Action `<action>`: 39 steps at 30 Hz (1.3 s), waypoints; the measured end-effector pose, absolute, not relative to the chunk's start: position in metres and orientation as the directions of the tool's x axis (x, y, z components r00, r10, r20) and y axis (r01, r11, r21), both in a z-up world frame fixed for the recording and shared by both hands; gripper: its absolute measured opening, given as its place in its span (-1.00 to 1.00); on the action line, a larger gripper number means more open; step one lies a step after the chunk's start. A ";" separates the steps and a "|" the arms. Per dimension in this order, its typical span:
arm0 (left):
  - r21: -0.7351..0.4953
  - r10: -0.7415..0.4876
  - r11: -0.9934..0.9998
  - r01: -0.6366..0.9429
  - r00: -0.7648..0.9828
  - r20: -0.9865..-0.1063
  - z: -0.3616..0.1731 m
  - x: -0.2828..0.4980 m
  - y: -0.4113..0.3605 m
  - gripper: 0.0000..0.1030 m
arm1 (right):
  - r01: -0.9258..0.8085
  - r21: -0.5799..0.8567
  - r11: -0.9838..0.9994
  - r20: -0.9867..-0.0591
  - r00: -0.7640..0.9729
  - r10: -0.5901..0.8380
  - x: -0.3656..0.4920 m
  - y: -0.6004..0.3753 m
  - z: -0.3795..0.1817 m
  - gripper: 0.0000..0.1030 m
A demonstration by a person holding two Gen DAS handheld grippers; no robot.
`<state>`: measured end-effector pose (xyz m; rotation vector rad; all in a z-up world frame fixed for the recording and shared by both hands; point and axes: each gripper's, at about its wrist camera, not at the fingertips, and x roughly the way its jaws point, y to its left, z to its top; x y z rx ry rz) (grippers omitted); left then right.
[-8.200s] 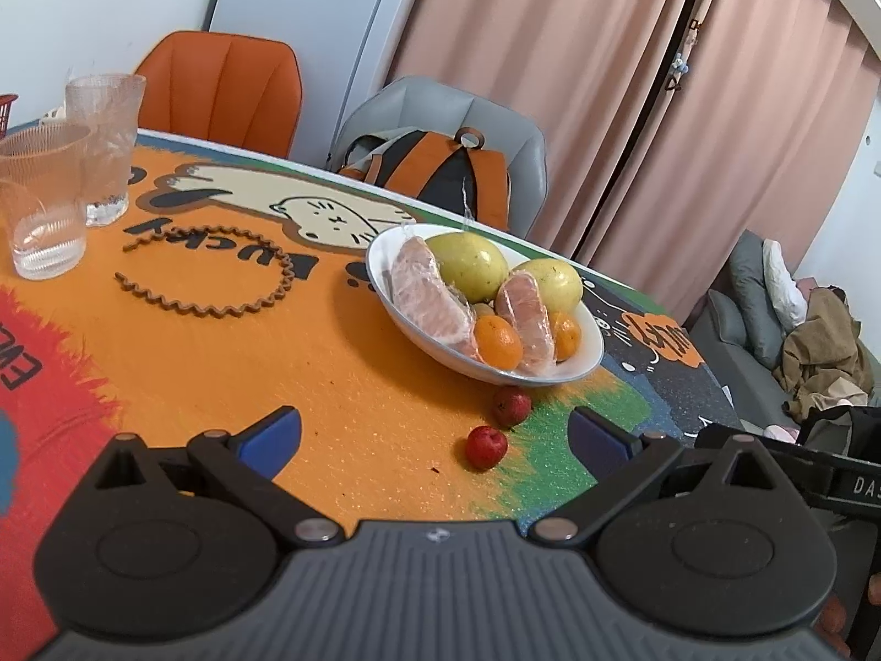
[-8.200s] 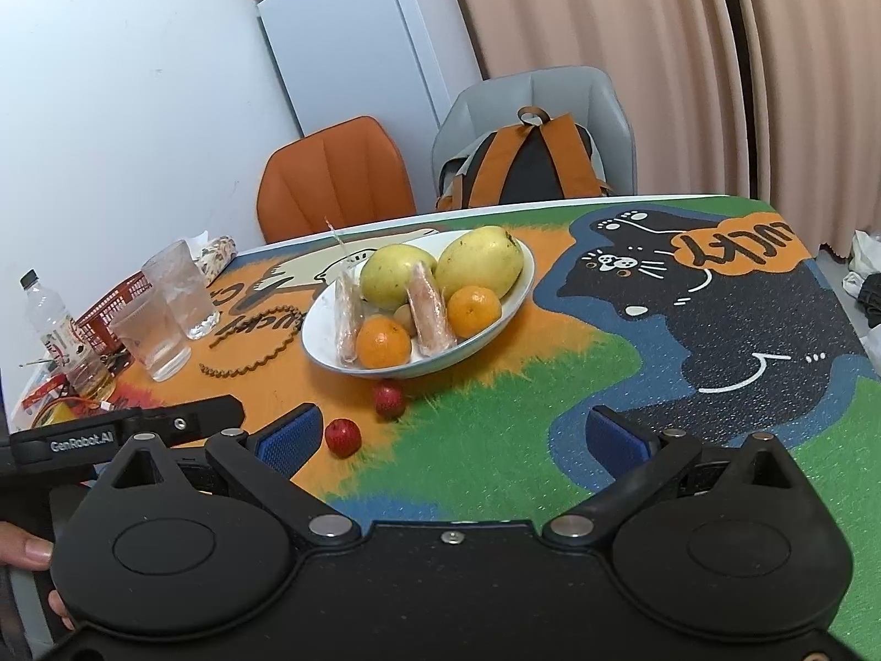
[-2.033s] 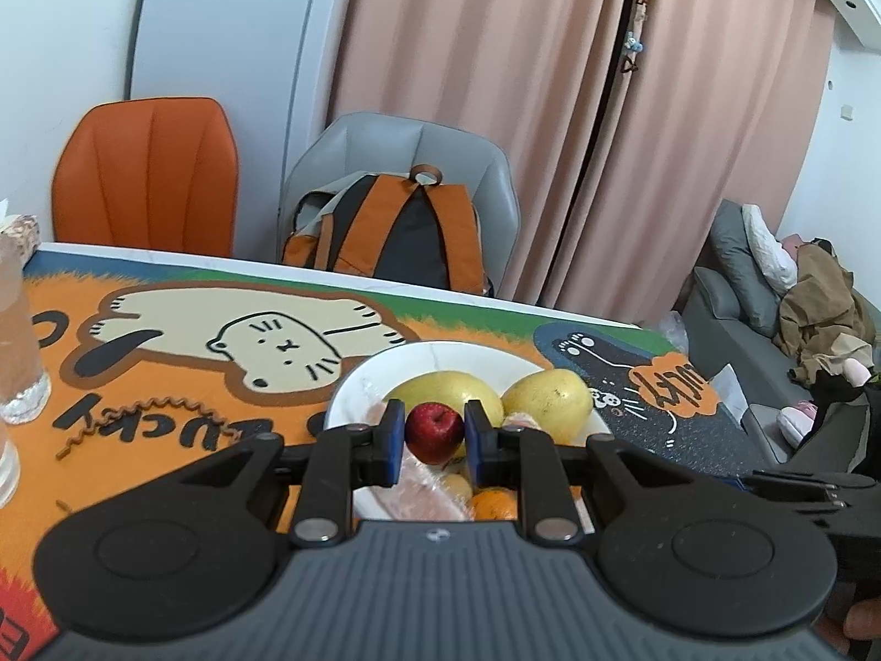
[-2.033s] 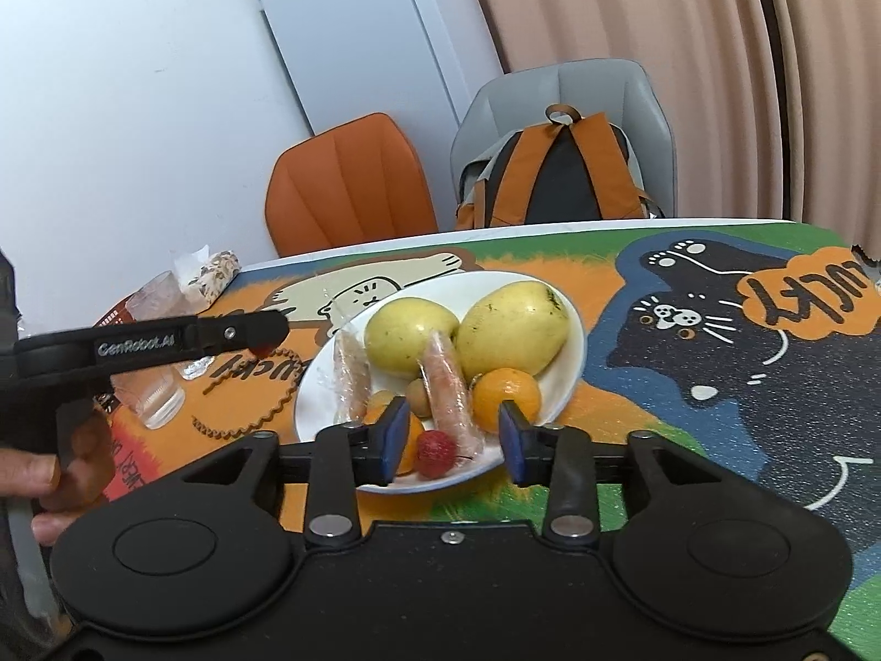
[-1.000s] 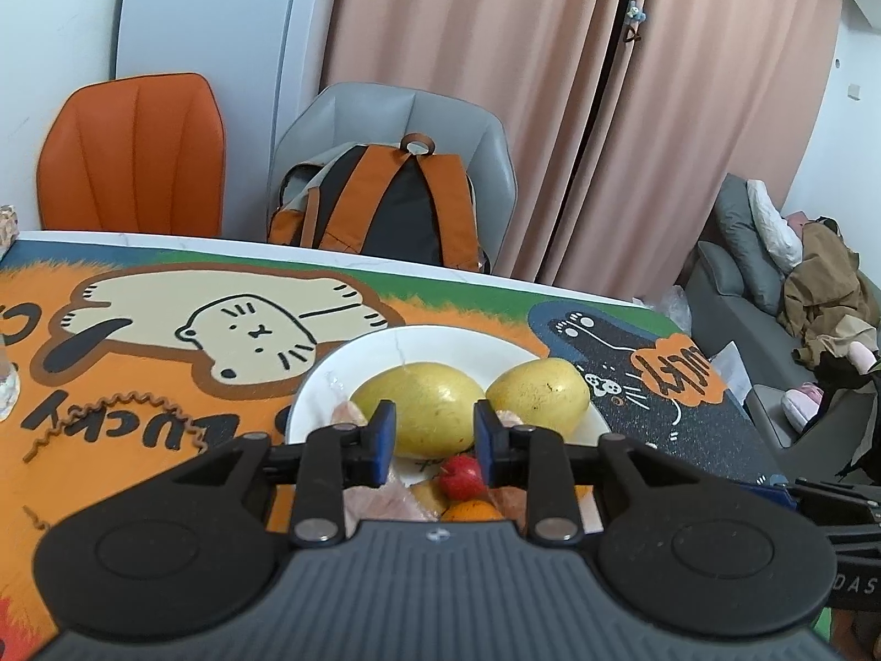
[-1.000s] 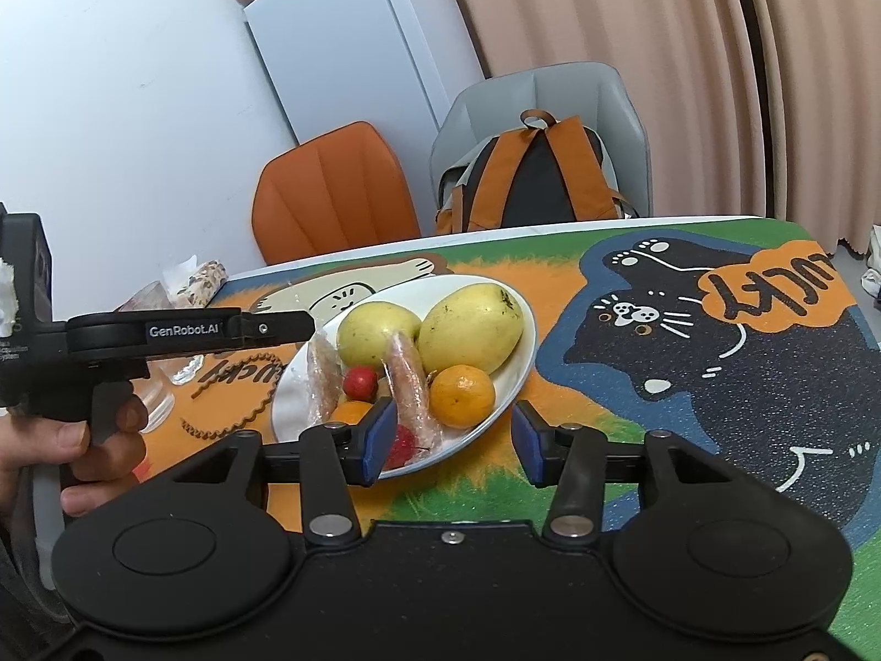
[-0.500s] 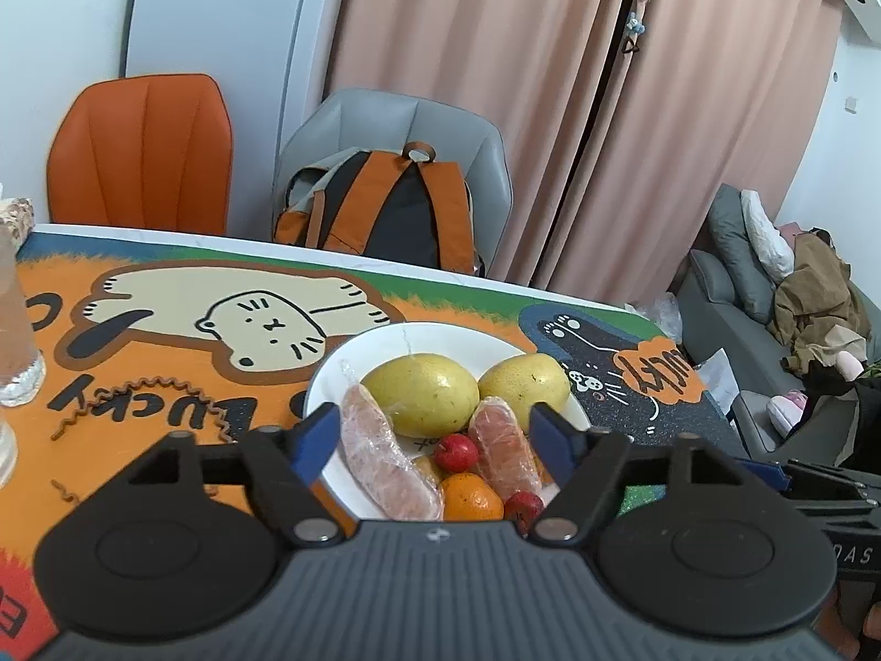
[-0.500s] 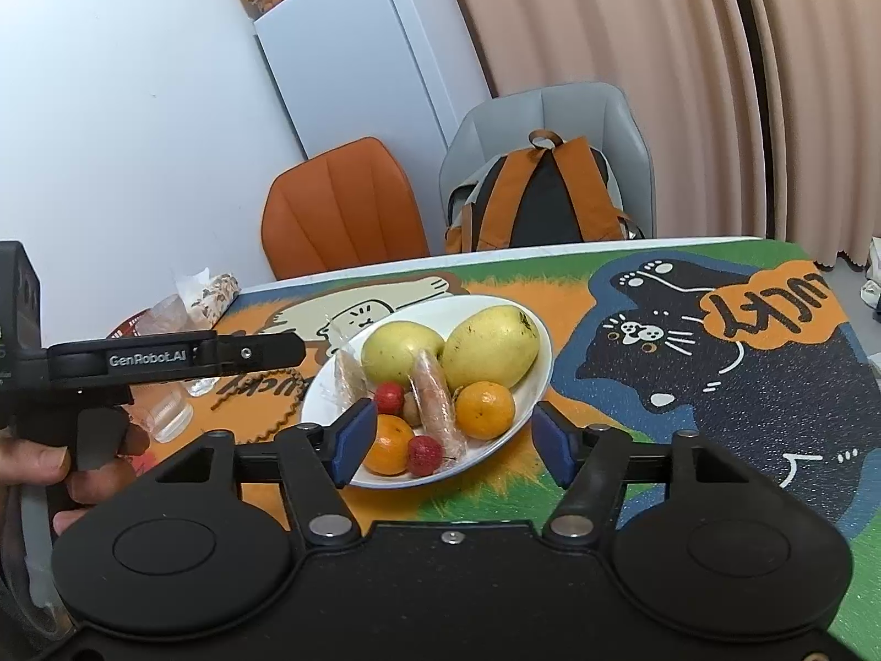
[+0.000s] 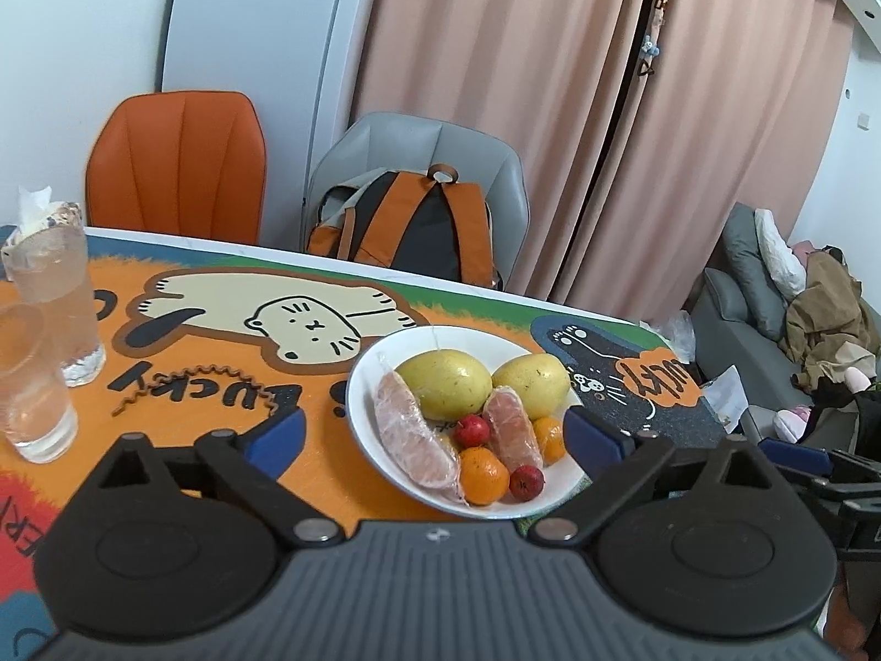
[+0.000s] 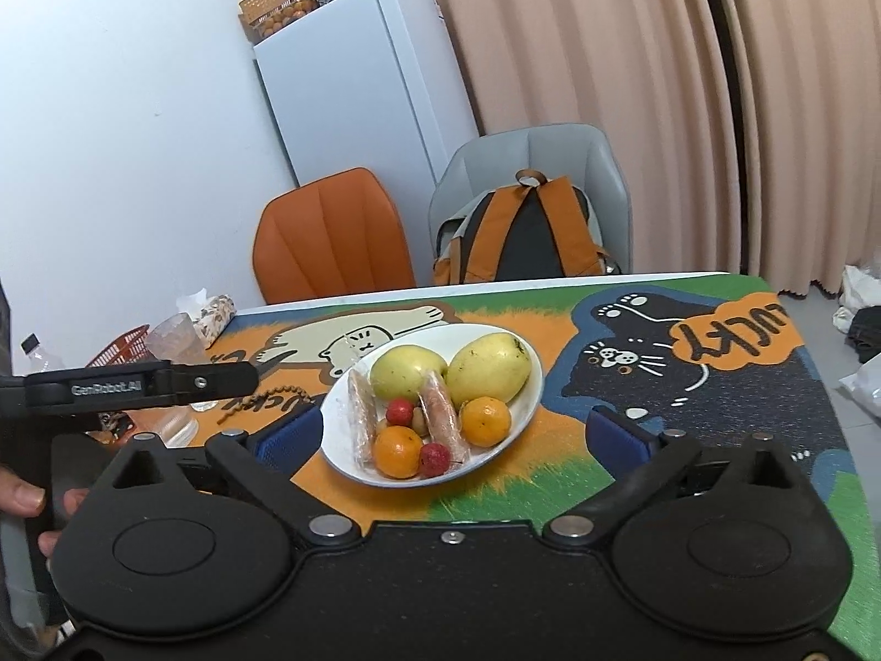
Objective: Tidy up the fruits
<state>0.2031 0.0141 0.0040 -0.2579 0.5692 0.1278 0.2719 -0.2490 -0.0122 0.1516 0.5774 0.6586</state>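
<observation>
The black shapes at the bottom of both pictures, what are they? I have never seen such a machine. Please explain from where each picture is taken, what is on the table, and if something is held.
There is no robot here. A person holds a hand tool with two fingers in each hand, and each tool carries a camera looking forward along its fingers. The black shapes are the tools' own bodies.

One picture is from the left gripper, the other from the right gripper. In the right view you also see the left tool from the side, with the person's hand on its handle.

On the table's colourful cartoon mat stands a white bowl with two yellow-green fruits, two oranges, two small red fruits and two wrapped pinkish pieces. To its left are drinking glasses and a brown wavy chain.

Both grippers have just been opening and hold nothing.
</observation>
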 end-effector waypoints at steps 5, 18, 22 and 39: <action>-0.205 0.047 0.960 -0.188 0.837 -0.546 0.009 0.190 0.010 0.99 | -0.519 0.310 0.797 -0.458 0.653 0.603 0.262 -0.255 -0.008 1.00; -0.200 0.041 0.965 -0.172 0.847 -0.530 0.019 0.149 0.003 0.99 | -0.526 0.285 0.801 -0.430 0.677 0.598 0.223 -0.264 0.008 1.00; -0.201 0.038 0.965 -0.169 0.849 -0.527 0.020 0.134 0.002 0.99 | -0.525 0.279 0.804 -0.433 0.679 0.593 0.208 -0.267 0.013 1.00; -0.177 0.033 0.974 -0.145 0.854 -0.520 0.032 0.074 -0.011 1.00 | -0.543 0.263 0.798 -0.417 0.681 0.601 0.152 -0.283 0.036 1.00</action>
